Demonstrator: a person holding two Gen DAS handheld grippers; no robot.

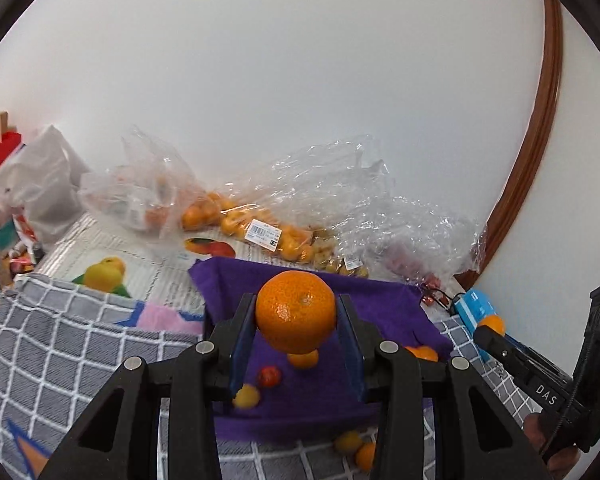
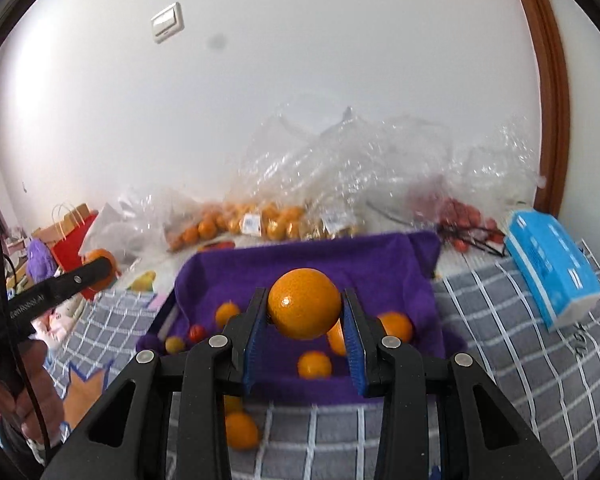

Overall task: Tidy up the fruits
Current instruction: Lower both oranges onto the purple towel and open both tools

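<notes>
Orange fruits: each gripper carries one. Left gripper (image 1: 295,312) is clamped on a large dimpled orange (image 1: 295,311), blue pads pressing both its sides, fruit lifted clear above the purple cloth (image 1: 380,300). Right gripper (image 2: 305,309) is likewise closed on a smooth orange (image 2: 304,303), held up over the same purple cloth (image 2: 340,256). Loose fruit lies on the cloth: in the left wrist view a small orange one (image 1: 303,359) directly under the held fruit, a red one (image 1: 269,376) and a yellowish one (image 1: 246,396) near it; in the right wrist view several more small oranges, e.g. (image 2: 314,364) and (image 2: 396,326), plus a small red fruit (image 2: 197,332). More oranges sit off the cloth on the grey checked blanket (image 2: 500,360), one at (image 2: 241,431). Behind the cloth, against the white wall (image 1: 300,100), crumpled clear plastic bags (image 1: 340,192) hold more oranges (image 1: 236,216), with price labels; dark red fruit on stems (image 2: 466,216) lies to the right. Blue tissue box (image 2: 548,272) rests on the blanket right of the cloth. Red paper bag (image 2: 70,248) at far left. Each view shows the other gripper at its edge, also with an orange at its tip; a hand (image 2: 28,400) grips the left gripper's handle.
</notes>
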